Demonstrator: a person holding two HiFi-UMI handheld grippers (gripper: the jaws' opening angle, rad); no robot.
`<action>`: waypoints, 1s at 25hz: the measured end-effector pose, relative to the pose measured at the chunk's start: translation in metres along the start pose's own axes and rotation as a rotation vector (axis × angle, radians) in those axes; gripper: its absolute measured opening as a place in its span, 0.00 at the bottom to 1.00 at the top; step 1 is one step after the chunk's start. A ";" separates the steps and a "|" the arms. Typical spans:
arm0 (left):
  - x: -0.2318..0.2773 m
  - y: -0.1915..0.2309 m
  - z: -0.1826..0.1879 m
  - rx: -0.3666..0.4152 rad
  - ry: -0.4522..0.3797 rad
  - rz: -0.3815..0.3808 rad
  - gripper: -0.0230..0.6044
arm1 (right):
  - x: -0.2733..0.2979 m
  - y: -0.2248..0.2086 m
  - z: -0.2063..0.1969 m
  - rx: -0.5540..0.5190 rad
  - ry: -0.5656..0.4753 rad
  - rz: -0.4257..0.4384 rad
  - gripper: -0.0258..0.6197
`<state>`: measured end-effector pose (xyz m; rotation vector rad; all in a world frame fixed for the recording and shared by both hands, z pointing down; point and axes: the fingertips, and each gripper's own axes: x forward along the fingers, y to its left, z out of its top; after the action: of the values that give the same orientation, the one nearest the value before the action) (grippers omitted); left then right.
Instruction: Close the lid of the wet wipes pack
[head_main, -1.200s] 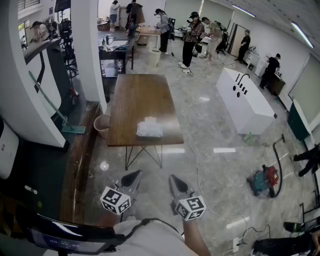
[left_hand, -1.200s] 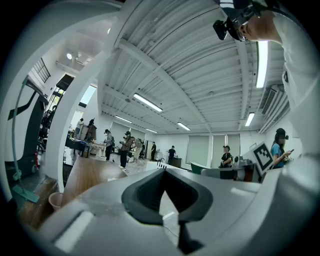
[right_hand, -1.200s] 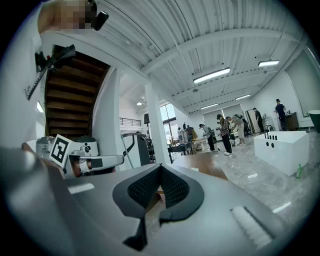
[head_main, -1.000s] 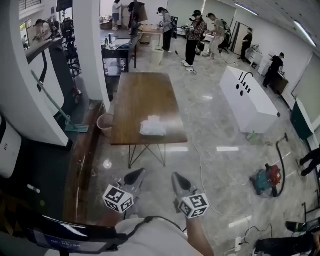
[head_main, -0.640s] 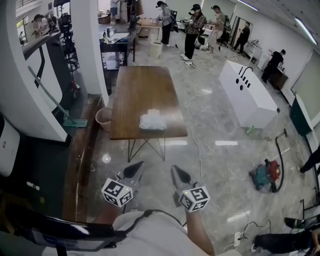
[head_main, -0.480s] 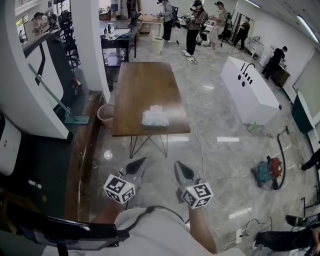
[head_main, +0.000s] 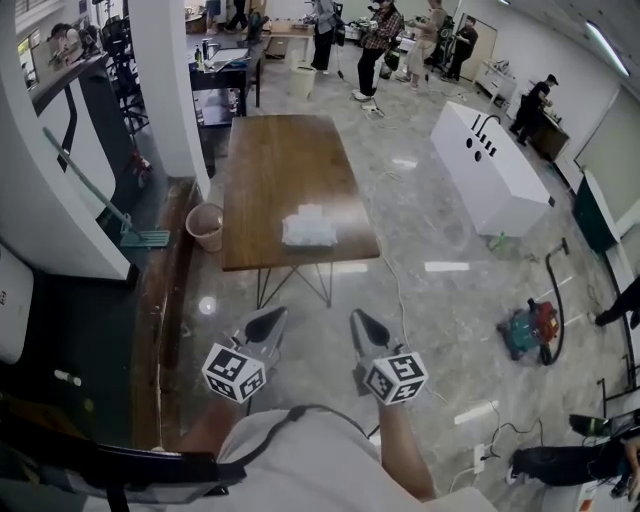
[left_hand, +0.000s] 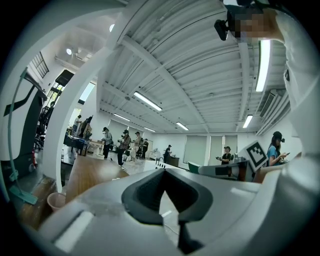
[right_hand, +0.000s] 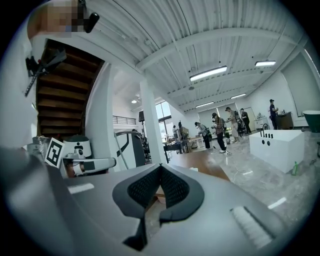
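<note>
Table (head_main: 290, 160): bearing pack (head_main: 308, 227), well ahead.
Left gripper (head_main: 267, 319), right gripper (head_main: 362, 323): both closed, carrying nothing.
Approach: worth nearing squarely, then pressing lid flat.

We hold both grippers low before our body, side by side and a little apart, each pointing level and forward. The left gripper (head_main: 266, 322) has its fingers (left_hand: 142, 192) pressed together, tips meeting, and is empty. The right gripper (head_main: 362, 325) is likewise closed, its fingers (right_hand: 142, 190) together and empty. The left marker cube (head_main: 232, 372) and right marker cube (head_main: 394, 377) sit nearest our chest, and our bare right forearm (head_main: 405, 460) runs back from its cube.
</note>
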<state>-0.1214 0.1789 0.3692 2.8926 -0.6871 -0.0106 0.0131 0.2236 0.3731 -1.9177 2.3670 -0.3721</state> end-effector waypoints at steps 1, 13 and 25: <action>-0.003 0.004 0.001 0.000 -0.001 -0.001 0.04 | 0.002 0.001 0.001 0.001 -0.002 -0.008 0.05; -0.041 0.042 0.000 -0.007 -0.013 -0.028 0.04 | 0.030 0.034 -0.008 0.007 -0.006 -0.029 0.05; -0.017 0.073 -0.009 -0.035 0.005 0.012 0.04 | 0.070 0.008 -0.012 0.041 0.003 -0.004 0.05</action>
<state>-0.1684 0.1233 0.3897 2.8540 -0.6969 -0.0137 -0.0116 0.1590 0.3891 -1.9060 2.3391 -0.4203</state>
